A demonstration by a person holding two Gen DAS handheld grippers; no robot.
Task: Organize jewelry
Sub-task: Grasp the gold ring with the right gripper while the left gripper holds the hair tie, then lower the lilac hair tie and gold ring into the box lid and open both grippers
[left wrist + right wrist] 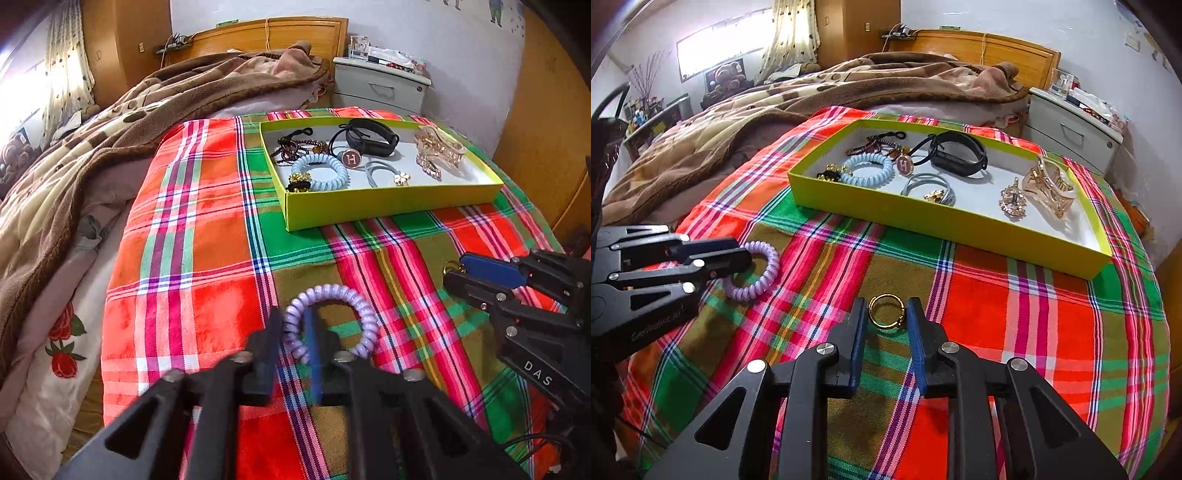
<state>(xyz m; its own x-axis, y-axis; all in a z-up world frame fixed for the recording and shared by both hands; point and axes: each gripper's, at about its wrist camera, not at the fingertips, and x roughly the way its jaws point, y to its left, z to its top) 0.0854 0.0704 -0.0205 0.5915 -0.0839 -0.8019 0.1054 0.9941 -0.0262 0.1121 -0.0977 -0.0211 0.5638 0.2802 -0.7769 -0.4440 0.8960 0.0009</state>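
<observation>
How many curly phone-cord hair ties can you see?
2. The purple tie lies on the plaid cloth, pinched in the left gripper. The blue tie sits inside the yellow box. Another could hide under the pile there.

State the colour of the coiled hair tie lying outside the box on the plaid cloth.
Pale purple: the coiled hair tie shows best in the left wrist view.

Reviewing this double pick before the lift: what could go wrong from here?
1. The left gripper pinches only one side of the purple coil hair tie; the loop may swing or slip out.
2. The gold ring lies between the right gripper fingers, thin and flat on the plaid cloth; it could pop out or snag fabric.
</observation>
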